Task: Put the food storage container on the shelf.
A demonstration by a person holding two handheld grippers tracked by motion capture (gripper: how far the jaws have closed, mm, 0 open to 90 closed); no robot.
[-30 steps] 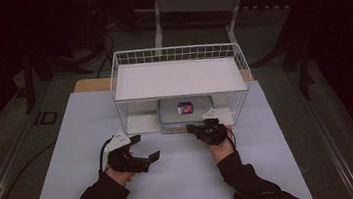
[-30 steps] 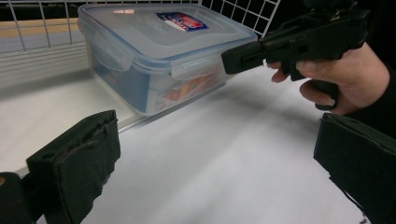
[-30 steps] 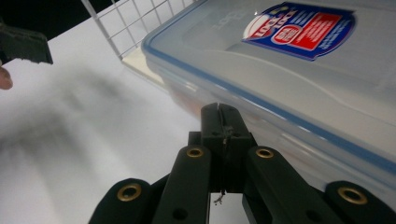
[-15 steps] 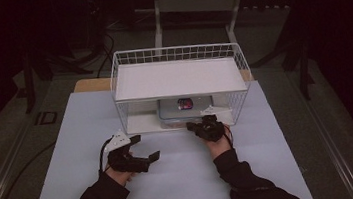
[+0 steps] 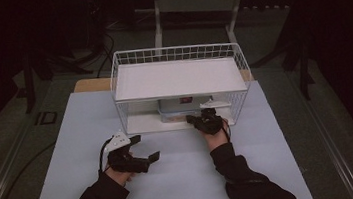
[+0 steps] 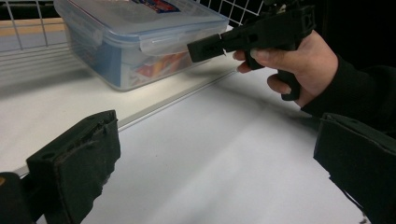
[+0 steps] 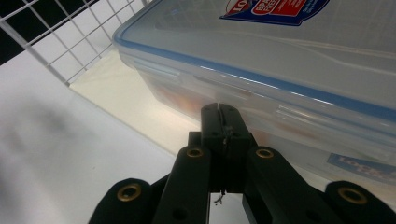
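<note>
1. Two grippers were over the white tabletop (image 5: 183, 179), each held in one of the person's hands, with dark sleeves coming in from the near edge.
2. A white wire basket rack (image 5: 175, 54) stood at the far middle of the tabletop, with a flat white shelf on top and an open lower level facing the person.
3. A clear plastic container (image 5: 181, 110) with a blue-edged lid and a red and blue label sat on the lower level, inside the rack's front opening.
4. The right gripper (image 5: 198, 120) was at the front of the rack, its tip right at the container's near side; in the right gripper view its jaws were pressed together with nothing seen between them, and the tip lay against or just short of the container (image 7: 289, 79) wall below the lid's rim.
5. From the left gripper view, the right gripper (image 6: 205, 46) was level with the lid's side flap; contact could not be judged there.
6. The left gripper (image 5: 145, 149) was over bare tabletop, well apart from the rack, jaws spread wide and empty, pointing toward the right hand (image 6: 299, 70).
</note>
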